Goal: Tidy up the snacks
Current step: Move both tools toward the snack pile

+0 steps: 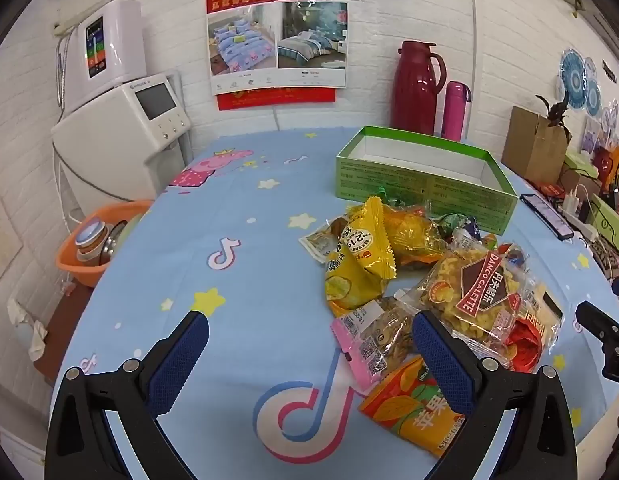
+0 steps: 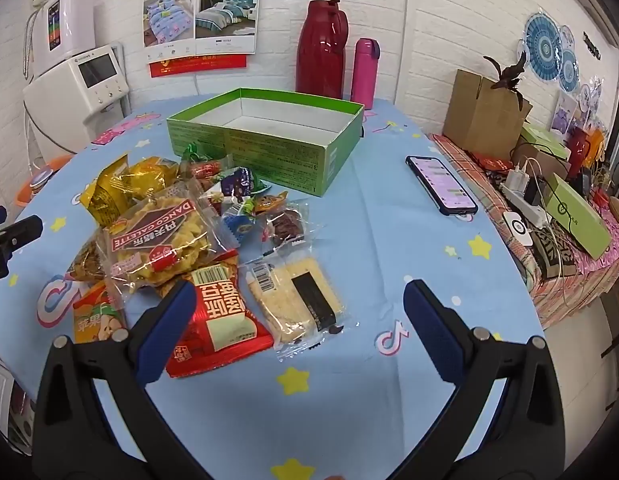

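Both hand-held grippers (image 1: 309,344) (image 2: 299,312) wide apart, empty, snack pile (image 2: 181,236) ahead, green box (image 2: 265,148) lengthwise left-right.

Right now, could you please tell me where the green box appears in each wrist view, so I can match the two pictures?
Left wrist view: the green box sits upper right of centre, behind the snack pile.
Right wrist view: the green box sits upper centre-left, behind the snack pile.
Shared landmark: the red jug stands just behind it at the wall.

Wall calendar (image 2: 197,12) — top cut off; box print (image 2: 269,152) illegible
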### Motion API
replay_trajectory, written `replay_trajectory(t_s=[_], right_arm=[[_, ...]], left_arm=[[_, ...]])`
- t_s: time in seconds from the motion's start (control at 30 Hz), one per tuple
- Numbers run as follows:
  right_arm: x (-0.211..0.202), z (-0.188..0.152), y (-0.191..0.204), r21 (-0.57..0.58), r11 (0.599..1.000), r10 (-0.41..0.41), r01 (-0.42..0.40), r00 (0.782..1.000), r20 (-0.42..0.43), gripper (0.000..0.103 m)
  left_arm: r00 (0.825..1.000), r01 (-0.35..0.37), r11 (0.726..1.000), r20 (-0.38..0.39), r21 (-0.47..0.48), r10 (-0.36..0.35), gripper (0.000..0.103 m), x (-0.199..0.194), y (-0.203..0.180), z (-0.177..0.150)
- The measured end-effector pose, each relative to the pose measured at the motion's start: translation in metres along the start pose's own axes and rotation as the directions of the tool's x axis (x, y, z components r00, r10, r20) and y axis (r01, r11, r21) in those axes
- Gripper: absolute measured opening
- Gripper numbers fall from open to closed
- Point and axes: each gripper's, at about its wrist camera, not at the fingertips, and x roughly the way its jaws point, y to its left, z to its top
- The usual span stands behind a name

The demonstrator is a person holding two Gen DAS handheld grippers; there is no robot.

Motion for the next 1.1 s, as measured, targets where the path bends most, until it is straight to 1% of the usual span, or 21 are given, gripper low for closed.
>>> replay_trajectory(t_s=[0.07, 0.1, 0.23, 0.27, 0.3, 0.8, 1.1], right_arm=[[-0.003, 0.001, 0.001, -0.002, 1.0, -0.001, 0.001, 1.0, 0.0, 0.103], [0.005, 0.001, -0.004, 0.0, 1.0, 0.0, 0.0, 1.0, -0.004, 0.103], [0.005, 0.001, -0.008, -0.001, 1.0, -0.003, 0.003, 1.0, 0.002, 0.103], [0.003, 0.003, -0.004, -0.001, 1.0, -0.006, 0.006, 1.0, 0.001, 0.103], [0.003, 0.003, -0.004, -0.001, 1.0, -0.006, 0.006, 1.0, 0.0, 0.103], [0.008, 0.002, -0.007, 0.011, 1.0, -0.003, 0.003, 1.0, -0.011, 0.103], [0.018, 0.006, -0.01, 0.025, 1.0, -0.003, 0.004, 1.0, -0.029, 0.103]], left_arm=[[1.0, -0.001, 1.0, -0.003, -0.002, 0.001, 0.103, 0.0, -0.001, 0.001], [1.0, 0.0, 1.0, -0.003, -0.004, 0.0, 0.103, 0.0, -0.001, 0.002], [1.0, 0.002, 1.0, 0.001, -0.008, -0.002, 0.103, 0.0, -0.004, 0.006], [1.0, 0.013, 1.0, 0.018, -0.001, -0.013, 0.103, 0.003, -0.002, 0.0], [1.0, 0.013, 1.0, 0.018, -0.001, -0.013, 0.103, 0.001, -0.003, 0.003], [1.0, 0.025, 1.0, 0.001, -0.002, -0.025, 0.103, 0.006, -0.006, 0.003], [1.0, 0.013, 1.0, -0.009, -0.005, -0.014, 0.103, 0.016, -0.004, 0.008]])
